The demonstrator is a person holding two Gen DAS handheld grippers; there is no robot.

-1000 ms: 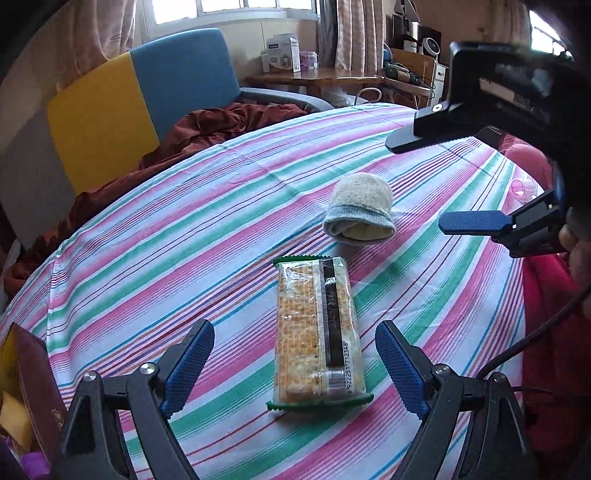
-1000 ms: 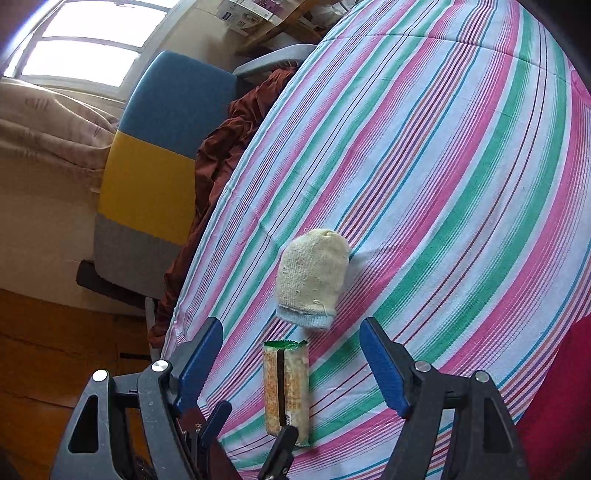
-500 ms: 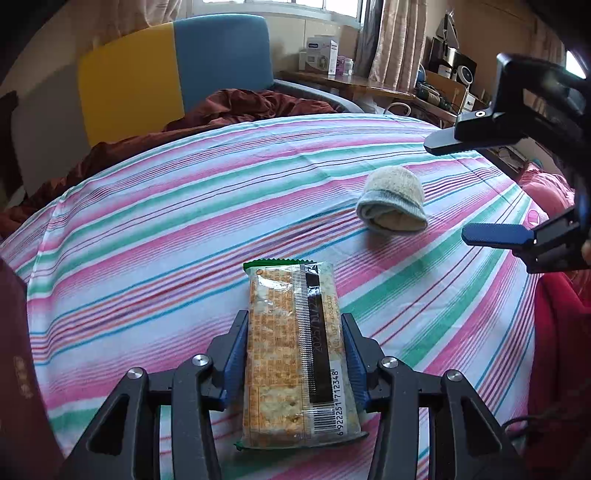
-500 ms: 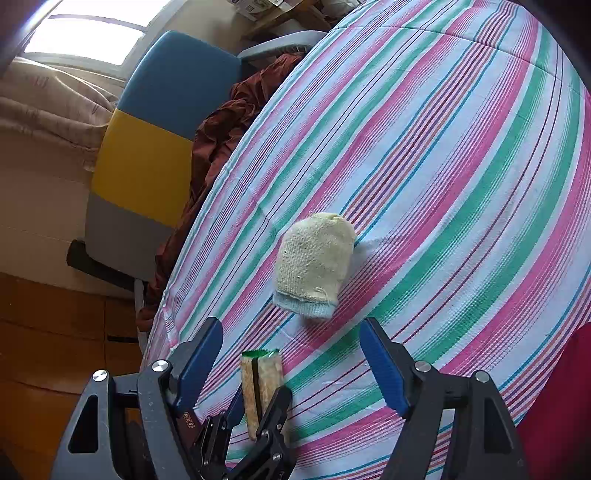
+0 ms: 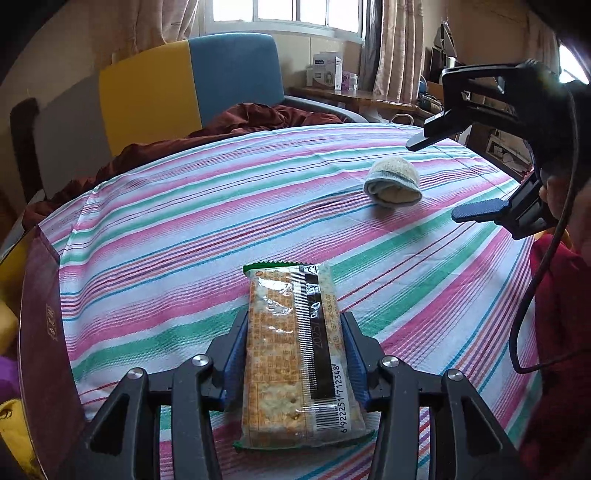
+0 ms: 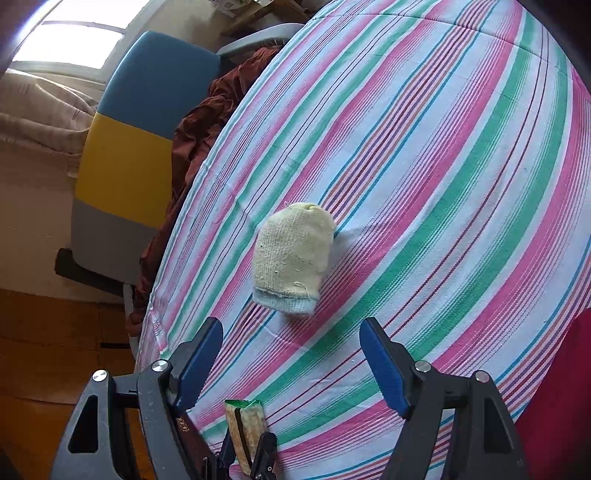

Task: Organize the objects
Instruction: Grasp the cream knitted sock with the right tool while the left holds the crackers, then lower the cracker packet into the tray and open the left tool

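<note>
Two grippers | left gripper [image 5: 293, 354] clamped on cracker packet [image 5: 295, 354] | right gripper [image 6: 291, 363] apart, above sock [image 6: 291, 258]

A striped tablecloth [image 5: 184, 236] in pink, green, blue and white covers the table, and a dark red cloth [image 5: 258, 118] lies bunched against its far edge. Behind that stands a chair [image 5: 188, 85] with a back in grey, yellow and blue panels, under a bright window [image 5: 295, 11] with pale curtains [image 5: 391, 44]. A white box [image 5: 327, 70] sits on a wooden side table [image 5: 354, 98] near the curtains, and a dark maroon book [image 5: 40, 332] lies at the near left edge.
</note>
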